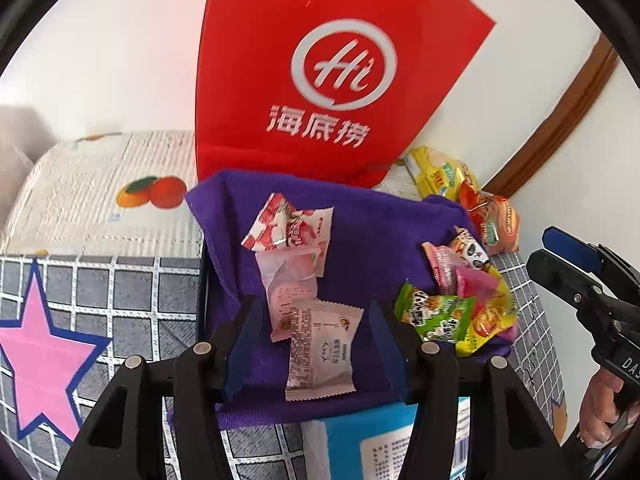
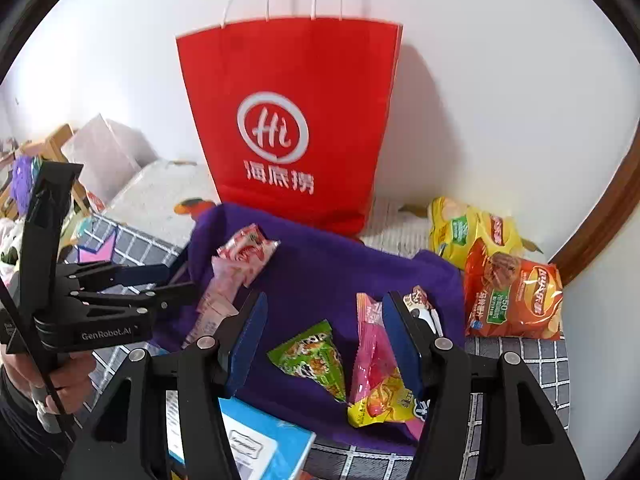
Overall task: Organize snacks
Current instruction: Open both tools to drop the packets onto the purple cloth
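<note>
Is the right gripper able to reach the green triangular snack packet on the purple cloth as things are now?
Probably yes. The right gripper is open and empty, and the green triangular snack packet lies on the purple cloth right between and below its fingers. Nothing covers it; only the pink packet lies close beside.

A red paper bag [image 2: 290, 120] stands upright against the white wall, centre frame; grey checked cloth with a pink star [image 1: 44, 356] lies lower left
</note>
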A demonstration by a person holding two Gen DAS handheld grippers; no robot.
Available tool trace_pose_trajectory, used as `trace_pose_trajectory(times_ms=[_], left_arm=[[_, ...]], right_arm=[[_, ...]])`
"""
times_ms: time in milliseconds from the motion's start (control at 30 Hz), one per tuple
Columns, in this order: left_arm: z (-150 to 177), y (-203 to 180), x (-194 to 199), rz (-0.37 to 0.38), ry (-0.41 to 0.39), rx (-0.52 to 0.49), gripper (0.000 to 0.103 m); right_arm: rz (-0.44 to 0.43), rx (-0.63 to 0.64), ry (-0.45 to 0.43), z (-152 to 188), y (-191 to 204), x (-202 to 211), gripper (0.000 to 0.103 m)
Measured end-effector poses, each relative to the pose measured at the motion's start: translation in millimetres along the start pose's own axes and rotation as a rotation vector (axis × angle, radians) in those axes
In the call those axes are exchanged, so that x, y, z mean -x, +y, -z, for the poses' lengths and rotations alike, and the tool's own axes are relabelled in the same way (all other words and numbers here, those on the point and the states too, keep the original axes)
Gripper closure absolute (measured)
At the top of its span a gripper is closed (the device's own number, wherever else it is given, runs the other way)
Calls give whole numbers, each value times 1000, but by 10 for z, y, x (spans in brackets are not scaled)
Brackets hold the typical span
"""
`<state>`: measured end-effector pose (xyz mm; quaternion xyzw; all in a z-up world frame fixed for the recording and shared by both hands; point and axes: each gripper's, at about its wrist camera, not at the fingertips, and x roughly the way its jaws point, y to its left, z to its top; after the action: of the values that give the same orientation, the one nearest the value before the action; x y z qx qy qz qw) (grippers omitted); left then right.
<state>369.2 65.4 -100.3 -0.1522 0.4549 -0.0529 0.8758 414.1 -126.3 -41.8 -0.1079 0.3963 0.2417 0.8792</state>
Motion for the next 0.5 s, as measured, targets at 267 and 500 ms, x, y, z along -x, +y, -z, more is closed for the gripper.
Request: trace_pose_trajectory(times_ms=[267, 500], left_arm=[[-26, -159, 307, 20, -34, -54, 45], [-18, -231, 575, 62, -69, -71, 44]], right_arm=[[58, -57, -26, 179, 48, 248, 43], [119, -77, 14, 921, -164, 390, 38]])
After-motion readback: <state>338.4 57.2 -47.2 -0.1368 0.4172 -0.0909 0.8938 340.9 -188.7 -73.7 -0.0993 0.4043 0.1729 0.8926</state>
